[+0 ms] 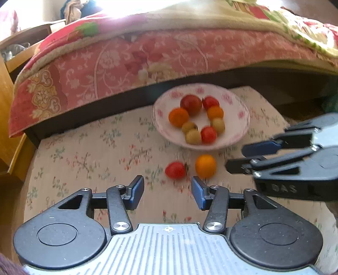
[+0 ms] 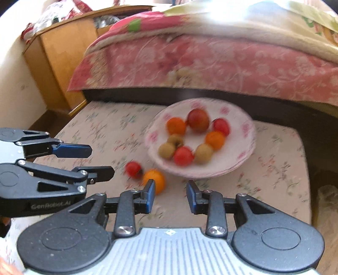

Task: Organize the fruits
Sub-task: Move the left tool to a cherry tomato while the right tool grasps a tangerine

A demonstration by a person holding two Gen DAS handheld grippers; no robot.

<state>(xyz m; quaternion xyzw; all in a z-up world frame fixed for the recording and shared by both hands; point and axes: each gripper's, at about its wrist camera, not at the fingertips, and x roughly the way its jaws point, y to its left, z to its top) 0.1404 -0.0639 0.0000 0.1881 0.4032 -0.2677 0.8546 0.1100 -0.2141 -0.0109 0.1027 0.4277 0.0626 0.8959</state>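
Two loose fruits (tomato [image 1: 175, 170], orange [image 1: 205, 166]) just beyond left gripper [image 1: 168, 191]

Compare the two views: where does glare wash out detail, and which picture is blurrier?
Left wrist view: glare bleaches the bedspread at top centre; the plate and fruit stay fairly crisp. Right wrist view: glare sits at top right, and motion blur smears the plate and the loose red tomato.
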